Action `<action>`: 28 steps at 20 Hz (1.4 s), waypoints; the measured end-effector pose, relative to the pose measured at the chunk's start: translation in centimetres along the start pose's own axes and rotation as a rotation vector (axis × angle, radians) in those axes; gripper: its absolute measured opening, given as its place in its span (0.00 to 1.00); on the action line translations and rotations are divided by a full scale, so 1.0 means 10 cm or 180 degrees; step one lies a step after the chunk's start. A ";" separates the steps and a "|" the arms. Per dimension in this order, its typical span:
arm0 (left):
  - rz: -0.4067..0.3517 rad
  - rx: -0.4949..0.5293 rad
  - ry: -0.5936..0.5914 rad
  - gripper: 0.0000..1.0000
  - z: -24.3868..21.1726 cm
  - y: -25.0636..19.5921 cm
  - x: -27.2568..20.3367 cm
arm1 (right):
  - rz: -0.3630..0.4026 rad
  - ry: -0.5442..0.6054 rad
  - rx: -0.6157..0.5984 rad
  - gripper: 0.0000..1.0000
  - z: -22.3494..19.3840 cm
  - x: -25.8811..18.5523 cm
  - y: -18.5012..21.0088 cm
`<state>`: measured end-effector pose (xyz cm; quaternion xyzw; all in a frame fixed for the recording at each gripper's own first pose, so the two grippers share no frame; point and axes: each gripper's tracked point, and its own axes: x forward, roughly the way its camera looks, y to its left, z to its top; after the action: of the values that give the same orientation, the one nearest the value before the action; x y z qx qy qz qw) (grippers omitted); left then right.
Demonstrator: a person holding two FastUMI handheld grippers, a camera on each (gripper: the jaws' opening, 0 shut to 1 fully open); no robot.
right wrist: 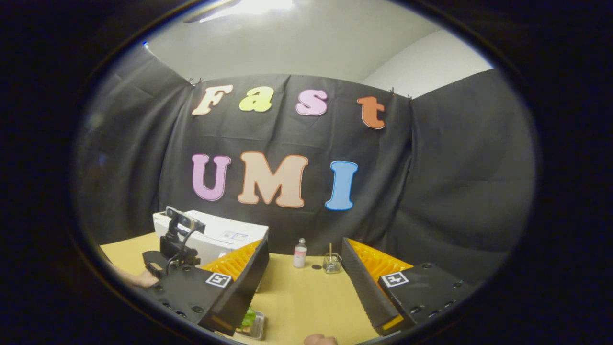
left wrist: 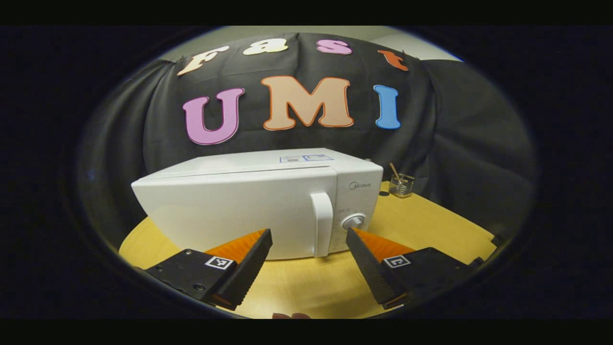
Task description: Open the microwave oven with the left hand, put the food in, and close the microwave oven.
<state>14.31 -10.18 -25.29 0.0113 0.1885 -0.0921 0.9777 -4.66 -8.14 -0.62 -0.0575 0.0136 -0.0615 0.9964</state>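
Left gripper view looks across a round, light wooden table (left wrist: 306, 287) at a white box-shaped microwave oven (left wrist: 249, 201) standing near the table's middle, its door shut. A white vertical handle (left wrist: 322, 223) runs down the door's right side, and a round silver dial (left wrist: 353, 221) sits on the control panel beside it. The brand name "Midea" is printed in grey at the panel's top. Two small stickers lie on the oven's top; their writing is too small to read. The left gripper (left wrist: 309, 235) hangs in front of the door with its two fingers wide apart, holding nothing, the handle showing between them. Toward the table's far right edge stands a small clear glass jar (left wrist: 401, 185) with a thin stick in it.

Right gripper view shows the right gripper (right wrist: 305, 256) held above the table, fingers wide apart and empty. Below its left finger, near the table's near edge, a small metal tray with green food (right wrist: 252, 322) rests on the wood. A small bottle with a pink label (right wrist: 300, 253) stands toward the far edge.
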 end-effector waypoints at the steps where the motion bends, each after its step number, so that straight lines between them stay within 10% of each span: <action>1: 0.0002 0.0016 0.0059 0.98 -0.03 -0.02 0.10 | -0.0007 0.0023 0.0005 0.97 -0.01 0.01 -0.03; 11: 0.0052 -0.0133 0.0232 0.93 -0.16 -0.11 0.45 | -0.0105 0.0099 0.0119 0.97 -0.03 0.06 -0.23; 18: 0.0061 -0.0145 0.0222 0.28 -0.16 -0.14 0.46 | -0.0067 0.0069 0.0171 0.96 0.00 0.12 -0.22; 28: 0.0029 -0.0206 0.0391 0.08 -0.20 -0.16 0.35 | 0.0020 0.0058 0.0051 0.97 -0.03 0.08 -0.13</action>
<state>16.48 -12.22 -28.38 -0.0139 0.2509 -0.0805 0.9645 -4.03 -9.56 -0.76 -0.0489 0.0224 -0.0590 0.9968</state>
